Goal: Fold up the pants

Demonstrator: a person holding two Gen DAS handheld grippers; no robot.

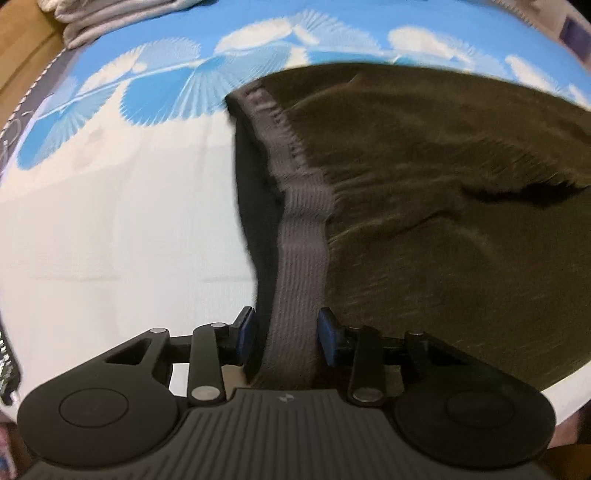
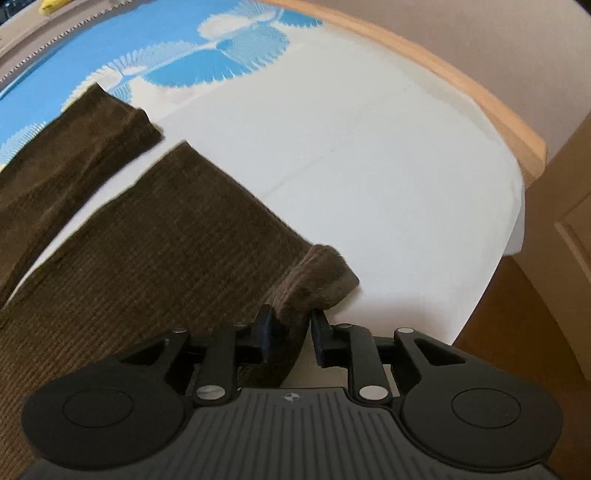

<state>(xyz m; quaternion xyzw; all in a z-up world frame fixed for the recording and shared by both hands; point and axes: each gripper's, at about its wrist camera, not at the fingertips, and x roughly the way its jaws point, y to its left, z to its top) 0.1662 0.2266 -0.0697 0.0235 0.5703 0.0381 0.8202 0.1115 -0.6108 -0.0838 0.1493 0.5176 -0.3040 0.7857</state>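
Dark brown corduroy pants (image 1: 424,184) lie on a bed with a blue and white sheet (image 1: 110,221). In the left wrist view the grey ribbed waistband (image 1: 299,258) runs between the blue pads of my left gripper (image 1: 286,334), which is shut on it. In the right wrist view my right gripper (image 2: 290,332) is shut on the ribbed cuff (image 2: 314,277) of the nearer pant leg (image 2: 166,240). The other leg (image 2: 66,147) lies apart at the upper left.
Folded grey clothes (image 1: 110,18) sit at the bed's far left corner. A wooden bed frame edge (image 2: 461,85) curves along the right, with a brown cabinet (image 2: 546,258) beyond it. A yellow object (image 2: 51,5) lies at the far top left.
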